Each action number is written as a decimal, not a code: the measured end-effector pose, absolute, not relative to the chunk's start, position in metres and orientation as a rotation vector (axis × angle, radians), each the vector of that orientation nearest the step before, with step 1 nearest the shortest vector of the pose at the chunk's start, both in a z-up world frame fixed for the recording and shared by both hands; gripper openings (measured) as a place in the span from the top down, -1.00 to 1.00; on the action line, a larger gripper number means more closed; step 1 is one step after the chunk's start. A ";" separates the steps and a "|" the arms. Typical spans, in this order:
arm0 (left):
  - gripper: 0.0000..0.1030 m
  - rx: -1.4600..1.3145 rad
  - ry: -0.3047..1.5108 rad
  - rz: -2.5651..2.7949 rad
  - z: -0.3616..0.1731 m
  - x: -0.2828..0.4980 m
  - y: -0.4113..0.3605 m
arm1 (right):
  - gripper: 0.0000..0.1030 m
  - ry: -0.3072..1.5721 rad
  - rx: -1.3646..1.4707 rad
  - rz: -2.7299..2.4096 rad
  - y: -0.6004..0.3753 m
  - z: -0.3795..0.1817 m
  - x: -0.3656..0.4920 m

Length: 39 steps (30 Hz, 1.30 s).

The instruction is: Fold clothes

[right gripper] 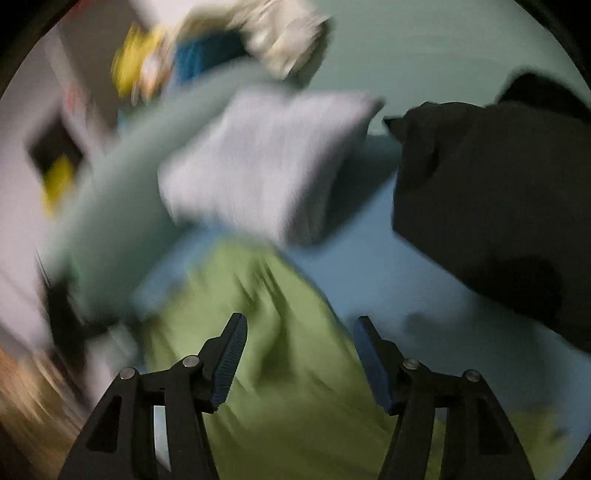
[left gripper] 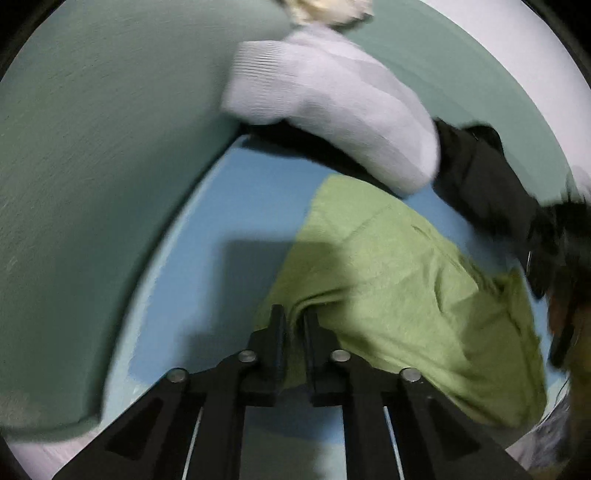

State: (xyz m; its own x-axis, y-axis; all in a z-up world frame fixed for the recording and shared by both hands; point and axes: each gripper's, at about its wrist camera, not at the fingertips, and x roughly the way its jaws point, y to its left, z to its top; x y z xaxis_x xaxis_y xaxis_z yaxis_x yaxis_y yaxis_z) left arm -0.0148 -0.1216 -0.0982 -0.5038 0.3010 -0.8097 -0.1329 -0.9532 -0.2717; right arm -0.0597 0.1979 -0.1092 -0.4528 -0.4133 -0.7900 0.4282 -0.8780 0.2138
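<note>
Seen from the left wrist, the left gripper is clamped on a bunched edge of the green garment, its two black fingers nearly together with a ridge of cloth pinched between them. That garment lies spread on a light blue surface, which sits atop a wider grey-green sheet. Farther up, a folded pale lilac knit rests partly on a black garment — the ribbed hem of the knit is sharp here, a detail the other camera loses. A cream-coloured fluffy item peeks in at the top edge. At the right rim a dark, blurred shape intrudes; what it is cannot be told.

Over on the right wrist view, heavy motion blur smears nearly everything. The right gripper stands with its jaws well apart, blue pads showing on the inner faces, and nothing pressed between them; the green garment lies below and between the fingers. This view alone shows the clutter beyond the sheet at upper left — yellow, teal and off-white things, too blurred to name. The lilac knit appears as a soft pale block in the middle, and the black garment fills the right side, looming much larger than from the left camera.
</note>
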 end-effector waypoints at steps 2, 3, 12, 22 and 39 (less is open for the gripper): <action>0.89 -1.460 -0.293 2.556 -0.102 -0.016 -0.137 | -0.25 0.194 1.279 -2.278 0.182 -0.127 -0.047; 0.89 -1.500 -0.243 2.592 -0.105 -0.017 -0.139 | -0.22 0.279 1.288 -2.252 0.174 -0.137 -0.040; 0.81 -1.129 0.157 2.728 -0.048 -0.005 -0.092 | 0.98 0.070 1.375 -2.345 0.198 -0.159 -0.067; -0.39 -1.035 0.762 2.269 -0.099 -0.026 0.039 | 0.32 0.116 1.386 -2.339 0.213 -0.144 -0.043; 0.88 -1.275 0.163 2.564 -0.097 -0.104 -0.019 | 0.92 0.106 1.347 -2.421 0.223 -0.150 -0.031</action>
